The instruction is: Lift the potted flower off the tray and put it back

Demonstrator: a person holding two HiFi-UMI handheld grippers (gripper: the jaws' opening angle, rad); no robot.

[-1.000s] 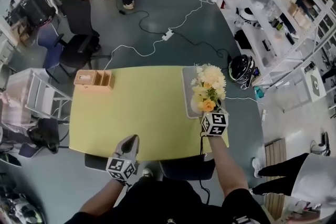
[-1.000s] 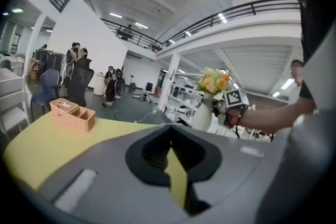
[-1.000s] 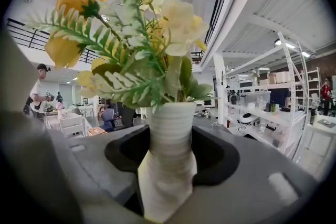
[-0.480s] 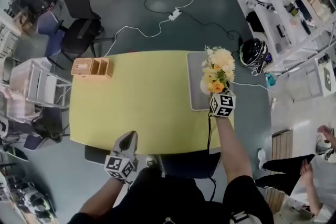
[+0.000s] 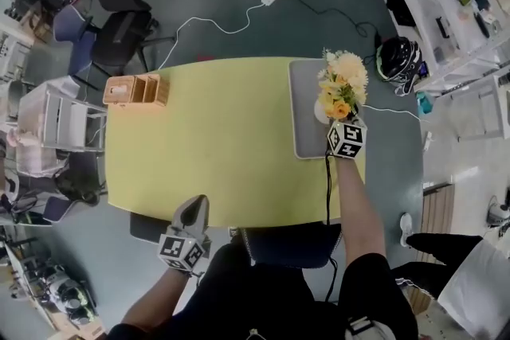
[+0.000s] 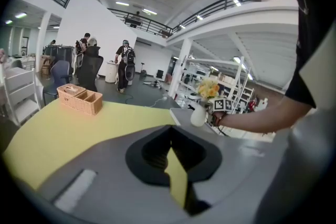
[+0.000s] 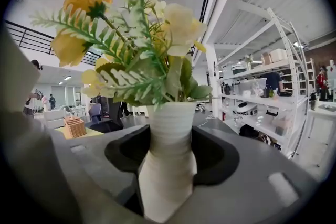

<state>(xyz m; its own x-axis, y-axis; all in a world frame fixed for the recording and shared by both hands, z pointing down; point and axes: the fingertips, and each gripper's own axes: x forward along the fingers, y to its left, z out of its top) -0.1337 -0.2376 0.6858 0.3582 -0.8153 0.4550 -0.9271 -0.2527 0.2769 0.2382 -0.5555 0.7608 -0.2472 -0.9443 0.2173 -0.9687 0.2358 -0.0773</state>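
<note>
On the yellow table (image 5: 215,139), the grey tray (image 5: 304,133) lies along the right edge. Over it the potted flower (image 5: 343,84) sits clamped between the jaws of the right gripper (image 5: 339,123). This looks like the put-back step. Next, seat its base flat, then release. The left gripper (image 5: 196,205) hangs off the near edge, jaws together, empty.

Head view steeply down over table (image 5: 223,139) — both gripper views low, near-level; shared: wicker box (image 5: 135,90), flowers (image 5: 343,84)
</note>
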